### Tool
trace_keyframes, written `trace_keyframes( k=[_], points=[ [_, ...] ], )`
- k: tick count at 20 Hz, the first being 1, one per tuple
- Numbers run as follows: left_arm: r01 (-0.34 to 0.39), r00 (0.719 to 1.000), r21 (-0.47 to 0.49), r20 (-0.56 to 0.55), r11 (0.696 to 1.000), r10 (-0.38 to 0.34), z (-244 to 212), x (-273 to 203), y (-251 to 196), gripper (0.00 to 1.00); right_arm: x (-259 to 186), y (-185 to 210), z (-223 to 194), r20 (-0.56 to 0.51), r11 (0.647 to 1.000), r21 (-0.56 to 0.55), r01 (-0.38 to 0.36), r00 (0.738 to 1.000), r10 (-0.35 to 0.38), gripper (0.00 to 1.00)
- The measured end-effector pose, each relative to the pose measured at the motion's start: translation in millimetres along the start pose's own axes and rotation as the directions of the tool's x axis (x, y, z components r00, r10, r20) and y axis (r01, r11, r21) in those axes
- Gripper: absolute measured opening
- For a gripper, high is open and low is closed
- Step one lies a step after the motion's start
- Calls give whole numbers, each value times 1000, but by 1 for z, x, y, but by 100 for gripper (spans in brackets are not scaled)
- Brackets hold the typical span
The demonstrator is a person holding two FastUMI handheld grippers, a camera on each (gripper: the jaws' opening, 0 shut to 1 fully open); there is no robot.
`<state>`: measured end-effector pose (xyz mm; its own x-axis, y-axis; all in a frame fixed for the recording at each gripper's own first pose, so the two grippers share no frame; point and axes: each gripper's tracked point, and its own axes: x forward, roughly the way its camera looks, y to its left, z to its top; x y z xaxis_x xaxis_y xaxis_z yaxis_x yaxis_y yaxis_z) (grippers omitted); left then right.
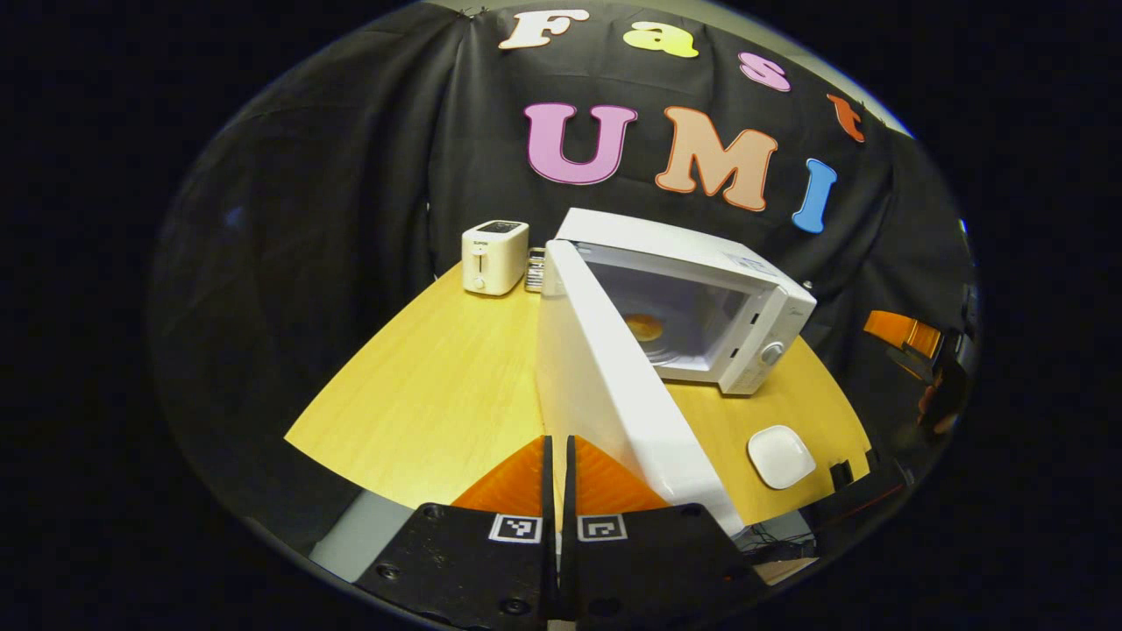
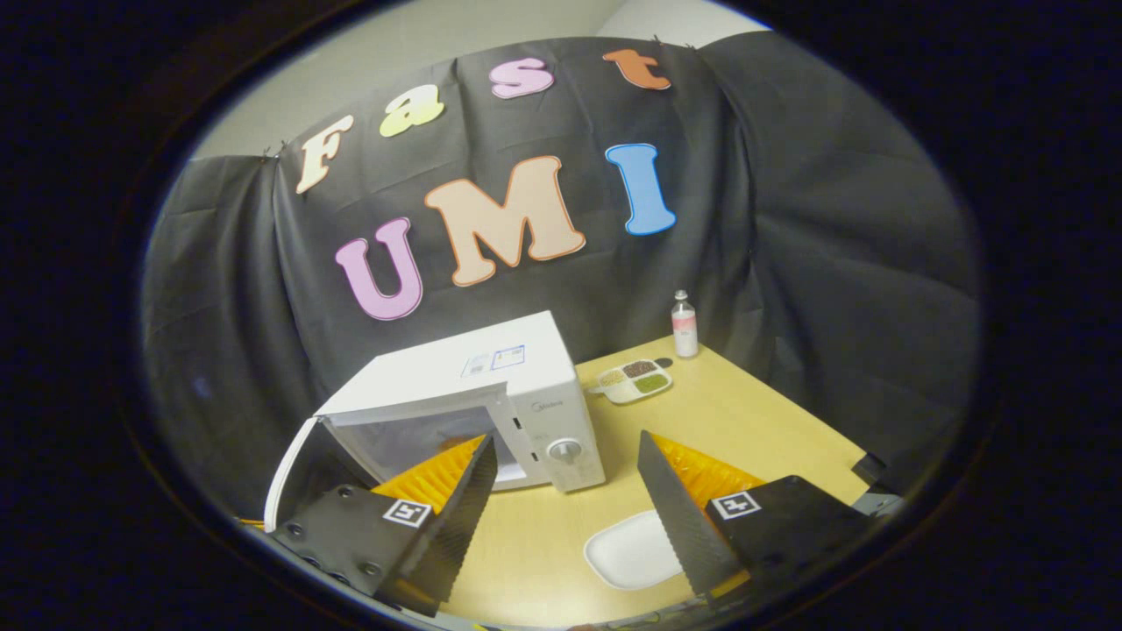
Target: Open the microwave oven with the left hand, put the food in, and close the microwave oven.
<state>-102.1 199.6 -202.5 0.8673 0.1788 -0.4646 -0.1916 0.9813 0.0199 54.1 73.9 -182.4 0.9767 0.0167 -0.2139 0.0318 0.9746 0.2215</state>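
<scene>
Left gripper (image 1: pixel 558 478): fingers pressed together, nothing between them, just beside the door's outer face.
Right gripper (image 2: pixel 565 491): fingers spread wide, empty, above the white plate (image 2: pixel 633 552).
Microwave door (image 1: pixel 614 386): swung open, its long edge running from the near table edge back to the hinge.
Microwave oven (image 1: pixel 701 298): on the wooden table (image 1: pixel 438 377), cavity facing the grippers.
Food (image 1: pixel 644 327): round, orange-brown, inside on the turntable.
Toaster (image 1: pixel 493 256): behind, left of the oven.
Divided dish (image 2: pixel 635 379), bottle (image 2: pixel 684 324): far corner.

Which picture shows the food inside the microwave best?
The left gripper view: the small round orange-brown food sits in plain sight inside the open white microwave oven. In the right gripper view, a finger covers much of the microwave's opening, so the food can't be made out.
</scene>
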Motion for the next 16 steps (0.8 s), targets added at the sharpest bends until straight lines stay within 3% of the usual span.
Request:
trace_keyframes(
  k=[4, 10, 11, 16],
  points=[
    [41, 999, 31, -5, 999, -41, 12, 15, -30, 1, -1, -19, 3, -13, 1000, -4, 24, 1000, -24, 91],
    [114, 993, 5, -18, 993, -114, 28, 45, -75, 1, 0, -56, 8, -27, 996, -28, 86, 996, -86, 91],
    [117, 993, 12, -15, 993, -117, 31, 50, -81, 1, -1, -60, 11, -25, 995, -27, 93, 995, -93, 99],
    [152, 988, 56, -6, 987, -152, 45, 72, -115, 1, -4, -88, 17, -12, 991, -37, 129, 992, -129, 99]
  ],
)
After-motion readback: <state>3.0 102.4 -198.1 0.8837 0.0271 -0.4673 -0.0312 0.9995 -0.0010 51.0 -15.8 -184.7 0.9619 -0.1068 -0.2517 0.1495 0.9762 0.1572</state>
